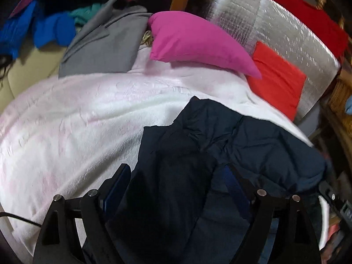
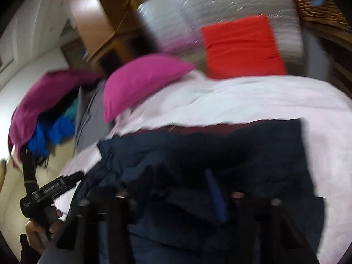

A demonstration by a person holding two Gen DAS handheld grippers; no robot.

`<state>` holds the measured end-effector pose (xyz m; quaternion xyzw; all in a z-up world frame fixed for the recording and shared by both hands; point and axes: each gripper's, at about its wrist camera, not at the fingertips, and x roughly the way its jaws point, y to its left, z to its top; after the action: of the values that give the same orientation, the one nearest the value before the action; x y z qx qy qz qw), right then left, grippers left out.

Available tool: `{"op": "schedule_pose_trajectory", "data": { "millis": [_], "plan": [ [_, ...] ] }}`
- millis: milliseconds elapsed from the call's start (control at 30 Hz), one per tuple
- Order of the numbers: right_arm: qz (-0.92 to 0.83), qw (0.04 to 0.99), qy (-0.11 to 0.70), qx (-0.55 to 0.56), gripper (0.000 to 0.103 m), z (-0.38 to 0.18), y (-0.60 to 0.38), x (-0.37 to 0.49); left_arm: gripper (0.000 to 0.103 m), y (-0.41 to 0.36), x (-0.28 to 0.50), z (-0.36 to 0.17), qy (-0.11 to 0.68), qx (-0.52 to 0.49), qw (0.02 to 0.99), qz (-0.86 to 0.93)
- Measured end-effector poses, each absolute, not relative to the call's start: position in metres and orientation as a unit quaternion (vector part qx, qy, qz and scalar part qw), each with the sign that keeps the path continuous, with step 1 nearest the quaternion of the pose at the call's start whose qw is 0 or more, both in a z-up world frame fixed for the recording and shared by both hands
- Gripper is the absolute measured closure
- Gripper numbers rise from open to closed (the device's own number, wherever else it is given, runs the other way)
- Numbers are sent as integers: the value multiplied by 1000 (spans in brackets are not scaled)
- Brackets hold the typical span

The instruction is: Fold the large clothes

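Dark navy garment (image 1: 198, 165) crumpled on white blanket (image 1: 77, 121).
Left gripper (image 1: 178, 182): jaws wide, garment between them. Beyond garment: 1 magenta pillow (image 1: 193, 41), 1 red cushion (image 1: 277, 77), grey cloth (image 1: 103, 48).

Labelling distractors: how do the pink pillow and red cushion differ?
The pink pillow is plump and tapers to a point; the red cushion is flat and rectangular. The pillow lies on the white blanket; the cushion leans on the silver foil sheet. Both are plain, single-coloured.
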<state>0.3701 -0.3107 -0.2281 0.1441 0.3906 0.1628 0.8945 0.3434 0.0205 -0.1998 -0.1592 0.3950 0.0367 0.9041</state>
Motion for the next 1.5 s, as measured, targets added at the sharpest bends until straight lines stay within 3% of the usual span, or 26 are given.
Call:
{"op": "schedule_pose_trajectory", "data": {
  "millis": [233,400,433,533,733,900,1233,1300,1367,1400,1467,1500],
  "plan": [
    [85,852,487,170,56,-289,-290,452,17,24,366,-224,426,-131,890,95],
    [83,850,468,226,55,-286,-308,456,17,33,370,-228,438,-146,882,91],
    [86,854,454,241,53,-280,-315,450,17,36,369,-226,435,-149,883,90],
    [68,869,405,276,32,-257,-344,422,17,49,367,-219,427,-163,885,89],
    [-24,891,367,268,31,-228,-414,363,17,82,381,-219,440,-191,875,67],
    [-67,862,367,344,31,-254,-471,340,17,85,401,-224,451,-232,862,26],
    [-44,848,413,330,31,-288,-471,380,17,51,436,-230,470,-232,851,-30],
    [-40,846,420,325,33,-296,-463,389,17,49,439,-232,473,-226,851,-22],
    [-41,849,422,314,53,-299,-458,393,22,46,443,-235,477,-222,850,-18],
    [-45,850,425,308,55,-301,-457,394,28,47,444,-235,476,-220,851,-15],
    [-48,853,421,304,67,-300,-456,392,50,46,447,-236,475,-217,853,-12],
    [-51,856,418,302,70,-298,-456,392,55,47,447,-235,471,-221,854,-15]
  ]
}}
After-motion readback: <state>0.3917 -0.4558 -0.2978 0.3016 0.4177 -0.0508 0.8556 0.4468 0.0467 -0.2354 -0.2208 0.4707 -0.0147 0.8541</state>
